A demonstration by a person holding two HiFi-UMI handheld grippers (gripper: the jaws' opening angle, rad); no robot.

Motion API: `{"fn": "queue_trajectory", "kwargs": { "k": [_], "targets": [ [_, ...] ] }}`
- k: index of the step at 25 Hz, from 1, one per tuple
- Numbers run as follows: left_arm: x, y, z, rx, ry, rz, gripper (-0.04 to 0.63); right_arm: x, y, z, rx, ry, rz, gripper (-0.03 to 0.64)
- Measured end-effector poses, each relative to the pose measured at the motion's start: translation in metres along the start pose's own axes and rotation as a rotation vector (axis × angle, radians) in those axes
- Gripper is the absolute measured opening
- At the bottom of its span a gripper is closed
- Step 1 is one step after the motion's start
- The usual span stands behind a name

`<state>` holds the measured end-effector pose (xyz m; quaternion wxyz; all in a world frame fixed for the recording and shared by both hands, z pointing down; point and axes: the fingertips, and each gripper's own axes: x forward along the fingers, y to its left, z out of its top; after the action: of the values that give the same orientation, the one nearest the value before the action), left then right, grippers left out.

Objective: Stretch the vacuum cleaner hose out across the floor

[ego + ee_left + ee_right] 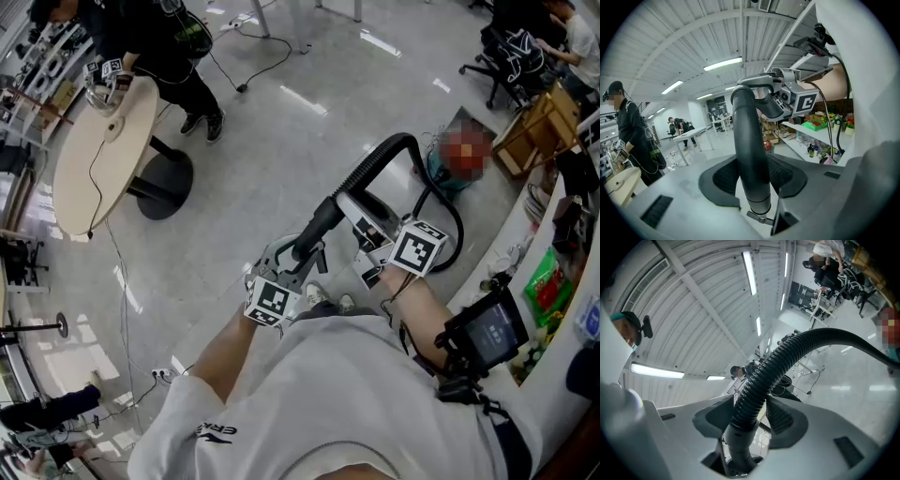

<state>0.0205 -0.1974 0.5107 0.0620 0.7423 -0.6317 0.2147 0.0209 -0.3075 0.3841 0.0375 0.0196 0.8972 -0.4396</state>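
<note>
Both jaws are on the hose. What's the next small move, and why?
Probably draw both grippers toward the open floor on the left. The left gripper is shut on the smooth tube end and the right gripper on the ribbed hose, which arches in a loop instead of lying straight.

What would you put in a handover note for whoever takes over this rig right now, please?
Left gripper: shut on the rigid black tube at the hose's end.
Right gripper: shut on the ribbed hose, just where it joins that tube.
Both are held up close together. The hose arches above the floor and curves down toward what looks like the vacuum cleaner body by the counter, partly blurred.
Done: hose end gripped and lifted.
Left: carry the end away from the cleaner and lay the hose out straight on the floor.
</note>
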Motion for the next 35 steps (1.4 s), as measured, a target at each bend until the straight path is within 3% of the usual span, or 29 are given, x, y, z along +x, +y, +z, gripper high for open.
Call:
{"fn": "queue_trajectory", "kwargs": {
  "k": [12, 22, 35],
  "targets": [
    [-0.024, -0.024, 0.008, -0.043, 0.023, 0.139, 0.156, -0.009, 0.036, -0.012, -0.060, 0.074, 0.124, 0.206],
    [-0.093, -0.014, -0.018, -0.048, 0.020, 0.224, 0.156, 0.015, 0.088, -0.067, -0.119, 0.121, 0.183, 0.206],
    [-0.209, 0.008, -0.071, -0.047, -0.018, 0.260, 0.155, 0.060, 0.172, -0.168, -0.192, 0.142, 0.196, 0.206]
  ]
}}
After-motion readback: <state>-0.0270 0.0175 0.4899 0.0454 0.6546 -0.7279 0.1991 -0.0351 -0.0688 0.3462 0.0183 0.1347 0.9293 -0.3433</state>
